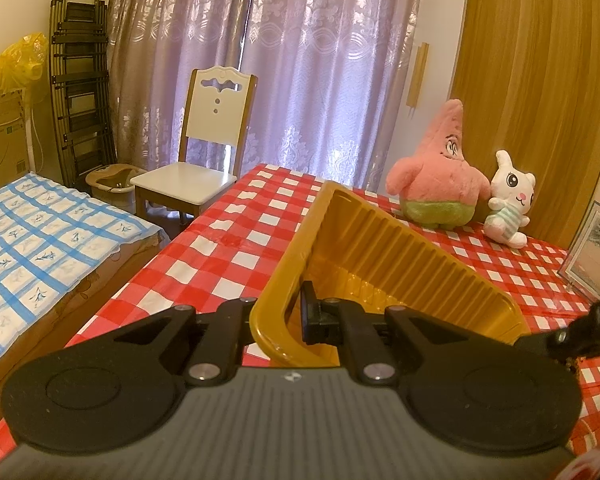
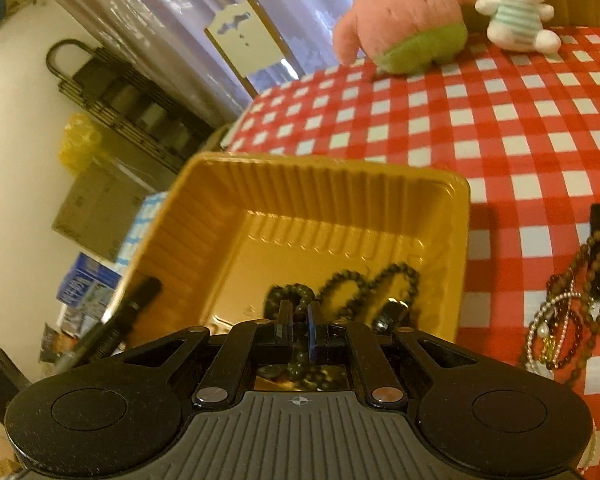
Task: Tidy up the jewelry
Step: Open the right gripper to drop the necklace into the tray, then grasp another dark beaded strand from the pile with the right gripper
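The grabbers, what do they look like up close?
Both look alike. The left gripper and right gripper have black fingers, black link arms with silver screws, two round black discs and a grey ribbed body with a small crosshair mark.

Dim warm indoor light, glow through curtains, fisheye-bent edges, blurred right wrist view.
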The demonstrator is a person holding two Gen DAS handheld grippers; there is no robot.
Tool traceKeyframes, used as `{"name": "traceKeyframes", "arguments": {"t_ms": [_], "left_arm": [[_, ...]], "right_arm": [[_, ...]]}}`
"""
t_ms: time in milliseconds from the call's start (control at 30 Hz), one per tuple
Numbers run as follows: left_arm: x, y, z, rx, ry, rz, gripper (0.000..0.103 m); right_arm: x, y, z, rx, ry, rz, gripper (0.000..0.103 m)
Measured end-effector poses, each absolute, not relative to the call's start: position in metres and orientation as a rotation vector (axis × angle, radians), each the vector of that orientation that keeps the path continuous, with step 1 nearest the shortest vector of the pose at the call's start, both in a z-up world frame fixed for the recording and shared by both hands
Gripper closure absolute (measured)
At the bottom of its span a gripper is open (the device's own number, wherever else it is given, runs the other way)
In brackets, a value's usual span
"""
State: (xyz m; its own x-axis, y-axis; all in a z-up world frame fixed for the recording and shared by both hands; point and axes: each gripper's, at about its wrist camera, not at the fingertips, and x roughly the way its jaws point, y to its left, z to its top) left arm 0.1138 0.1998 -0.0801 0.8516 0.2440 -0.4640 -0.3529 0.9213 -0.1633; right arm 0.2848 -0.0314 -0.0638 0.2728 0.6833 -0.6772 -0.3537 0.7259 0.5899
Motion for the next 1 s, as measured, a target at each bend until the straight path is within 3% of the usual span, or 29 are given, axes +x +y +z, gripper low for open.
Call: {"name": "traceKeyframes", "arguments": {"t_ms": [67,133,167,1000], "left_arm": [[0.114,0.200,-0.081,-0.248,0.454,0.318,0.094],[0.115,0.200,-0.081,-0.248,0.454,0.318,0.094],[0.115,0.200,-0.081,-0.248,0.454,0.318,0.094],[0.115,0.202,-0.084,-0.247,0.457,0.317,0.094]], "right_arm": [[0.279,-0.031,-0.063,0.319,1.073,0.710,0.086],[0.274,-0.033,-0.062,0.304,1.046,0.710,0.053],[0.271,-0.036,-0.061,0.305,1.028,0.707,0.051],[0.226,-0.195,-0.082,0.195,0.944,0.263,0.051]]}}
